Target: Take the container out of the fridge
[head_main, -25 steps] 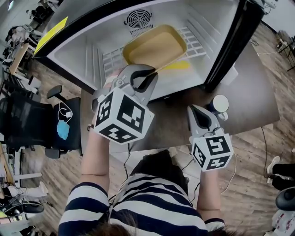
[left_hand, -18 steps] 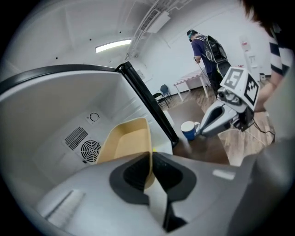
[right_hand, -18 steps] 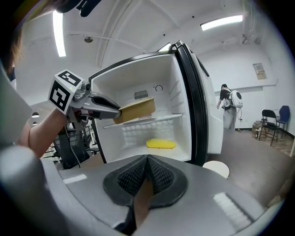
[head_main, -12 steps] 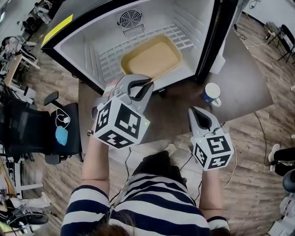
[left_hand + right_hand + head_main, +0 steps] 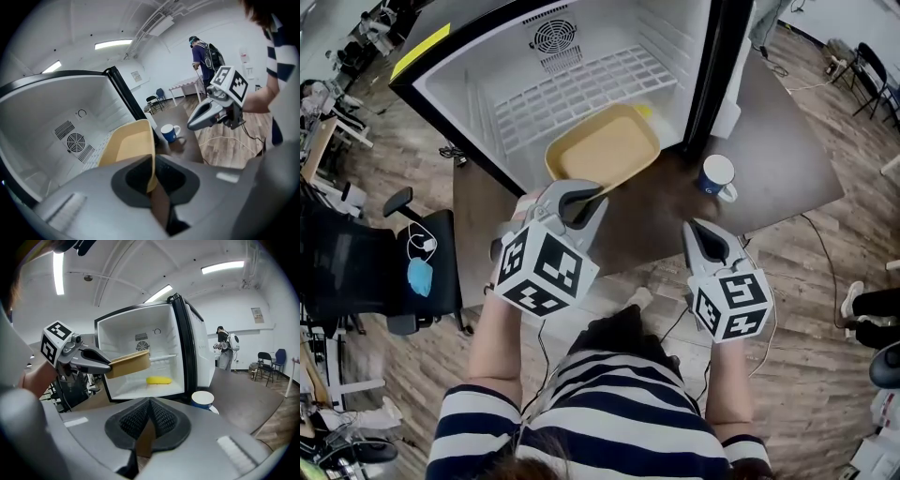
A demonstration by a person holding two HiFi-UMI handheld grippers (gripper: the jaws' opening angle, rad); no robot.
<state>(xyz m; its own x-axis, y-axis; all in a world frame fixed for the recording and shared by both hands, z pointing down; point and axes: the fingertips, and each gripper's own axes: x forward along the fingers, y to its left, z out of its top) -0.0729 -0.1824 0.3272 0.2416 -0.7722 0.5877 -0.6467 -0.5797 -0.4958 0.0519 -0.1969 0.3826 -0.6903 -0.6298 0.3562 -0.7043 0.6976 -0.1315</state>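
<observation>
Left gripper (image 5: 581,192) clamped the container (image 5: 605,150) rim at the fridge (image 5: 478,98) mouth | right gripper (image 5: 705,234) sat closed, empty, outside fridge | step wanted a level, straight pull out of fridge

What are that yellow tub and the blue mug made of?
The yellow tub looks like thin matte plastic: even colour, rounded corners, slim rim. The blue mug looks like glazed ceramic: smooth blue wall, white inside, thick handle, though I'm unsure.

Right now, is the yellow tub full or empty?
Empty. The head view looks into the yellow tub and shows only its bare bottom.
</observation>
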